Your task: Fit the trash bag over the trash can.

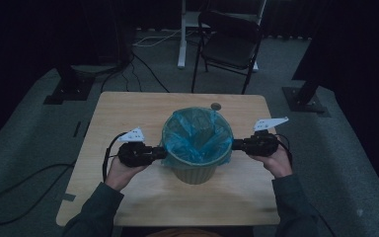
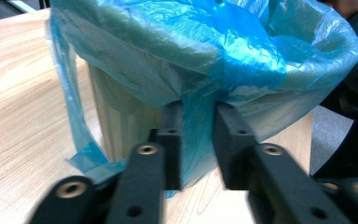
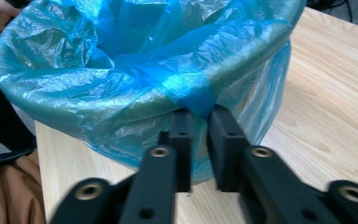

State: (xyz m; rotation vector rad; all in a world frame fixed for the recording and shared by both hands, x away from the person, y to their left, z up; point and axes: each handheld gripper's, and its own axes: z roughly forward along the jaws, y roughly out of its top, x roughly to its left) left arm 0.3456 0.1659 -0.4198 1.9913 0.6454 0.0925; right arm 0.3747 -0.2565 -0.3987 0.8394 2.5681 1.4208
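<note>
A pale green waste bin (image 1: 196, 173) stands at the middle of the wooden table (image 1: 128, 108), lined with a blue plastic bag (image 1: 197, 136) folded over its rim. My left gripper (image 1: 162, 153) meets the bin's left side just under the rim. In the left gripper view its jaws (image 2: 198, 109) pinch a hanging fold of the bag (image 2: 200, 70) against nothing else. My right gripper (image 1: 235, 144) meets the opposite side. In the right gripper view its jaws (image 3: 200, 114) are closed on a bunched blue fold of the bag (image 3: 135, 93) below the rim.
A small dark round object (image 1: 216, 105) lies on the table behind the bin. A black folding chair (image 1: 229, 42) and a white stand leg (image 1: 181, 34) are on the carpet beyond the table. Cables (image 1: 24, 182) trail across the floor at left.
</note>
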